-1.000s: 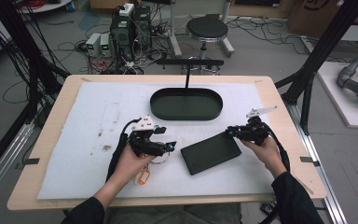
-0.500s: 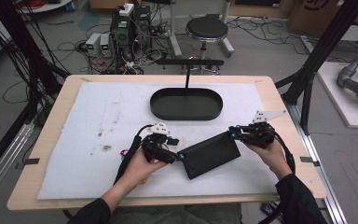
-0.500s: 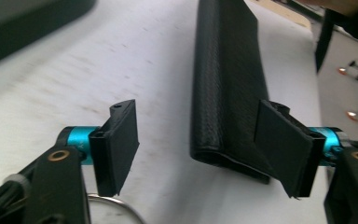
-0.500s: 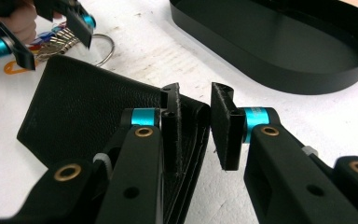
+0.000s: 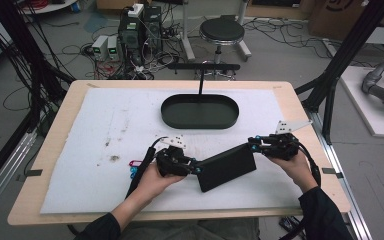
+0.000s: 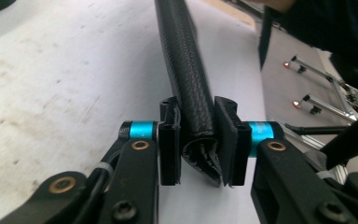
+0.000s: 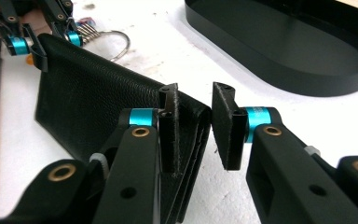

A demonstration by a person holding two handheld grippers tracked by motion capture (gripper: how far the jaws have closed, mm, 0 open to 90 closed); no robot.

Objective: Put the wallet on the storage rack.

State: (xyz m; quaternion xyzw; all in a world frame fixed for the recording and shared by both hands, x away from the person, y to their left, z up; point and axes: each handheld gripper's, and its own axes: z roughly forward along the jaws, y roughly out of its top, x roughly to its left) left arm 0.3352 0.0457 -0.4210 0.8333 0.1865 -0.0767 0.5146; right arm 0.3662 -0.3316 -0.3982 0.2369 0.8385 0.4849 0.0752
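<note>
The desk (image 5: 300, 125) is a pale wooden top covered by a white mat (image 5: 105, 130) with a rough, stained surface; the high view shows all of it, while the two gripper views show patches of the mat alone. Toward the far edge sits an oval black tray (image 5: 200, 111) with a low upright wall; the right gripper view shows its smooth inner floor and part of its rim (image 7: 279, 70), the rest cut off by the frame.

The black leather wallet (image 5: 226, 167) lies near the front middle of the mat, between the two hands. It is a flat folded rectangle with a pebbled grain. The high view gives its outline; the left gripper view shows its edge end-on (image 6: 186, 70), and the right gripper view shows its broad face (image 7: 98, 107) and the layered fold.

The left tongs (image 5: 196, 171) are closed on the wallet's left end, both pads pressed against the leather (image 6: 196, 135). The right tongs (image 5: 252, 145) stand partly open at the wallet's right corner: one pad lies against the leather and the other stands clear of it (image 7: 195, 130).

A metal key ring (image 7: 114, 42) with a coloured tag (image 5: 134, 166) lies on the mat just beside the left hand (image 5: 152, 180); it is partly hidden and hard to make out in detail.
</note>
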